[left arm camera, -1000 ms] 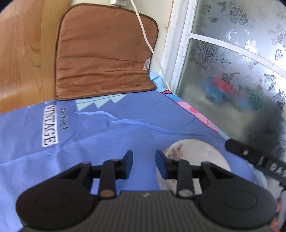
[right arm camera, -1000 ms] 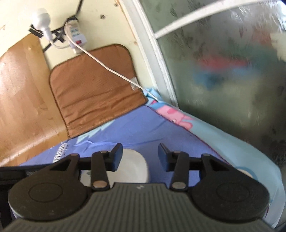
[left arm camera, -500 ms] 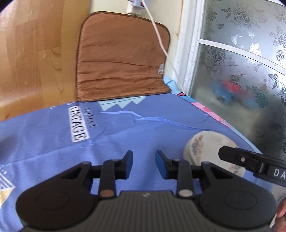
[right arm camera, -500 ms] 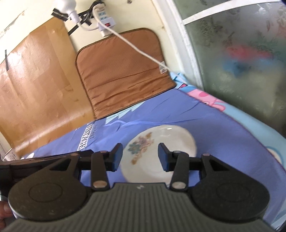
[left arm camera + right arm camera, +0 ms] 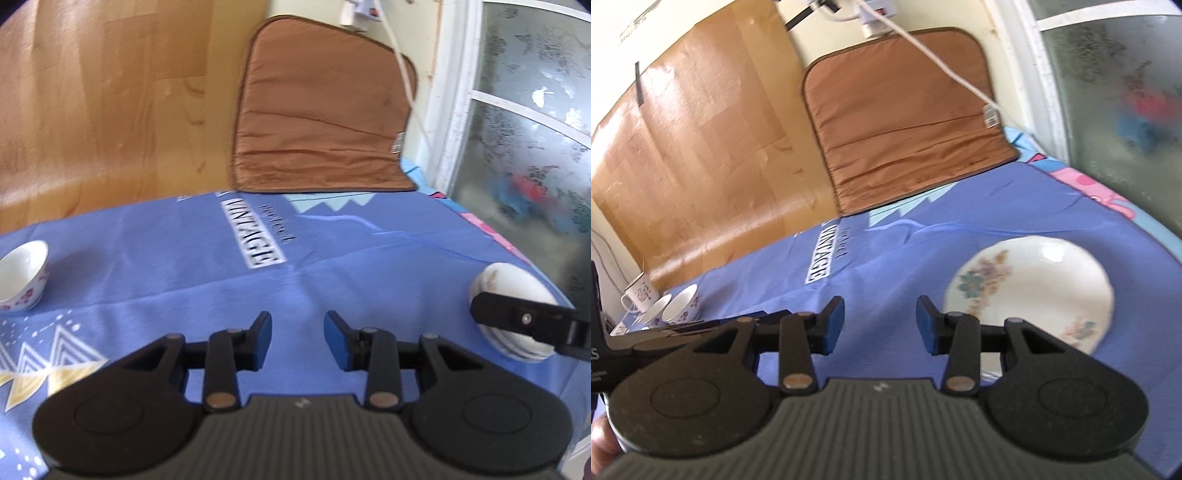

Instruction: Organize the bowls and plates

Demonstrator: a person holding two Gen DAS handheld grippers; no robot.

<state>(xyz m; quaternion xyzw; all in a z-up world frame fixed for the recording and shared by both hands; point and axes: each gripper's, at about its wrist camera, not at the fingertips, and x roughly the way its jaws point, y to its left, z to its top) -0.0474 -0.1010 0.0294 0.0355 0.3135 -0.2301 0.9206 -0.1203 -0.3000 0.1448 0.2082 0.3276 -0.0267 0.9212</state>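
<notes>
Blue cloth [image 5: 166, 280] printed with the word VINTAGE is covering the surface under both grippers. The left gripper [image 5: 297, 341] is hovering over the cloth near the VINTAGE lettering, its jaws standing apart with nothing between them. The right gripper [image 5: 880, 325] is likewise hanging spread and empty above the cloth, with the left one showing at its left side.

A white floral plate [image 5: 1030, 291] is lying flat on the cloth to the right of the lettering, close to the cloth's frosted-window side, just beyond the right gripper's right finger and apart from it. In the left wrist view the plate [image 5: 513, 288] is sitting partly behind the right gripper's finger.

Left of the lettering, two small white bowls [image 5: 681, 306] with flower prints are sitting side by side on the cloth, and a mug [image 5: 639, 295] is standing just behind them. A brown cushion [image 5: 321, 110] is leaning against the wall beyond the lettering.
</notes>
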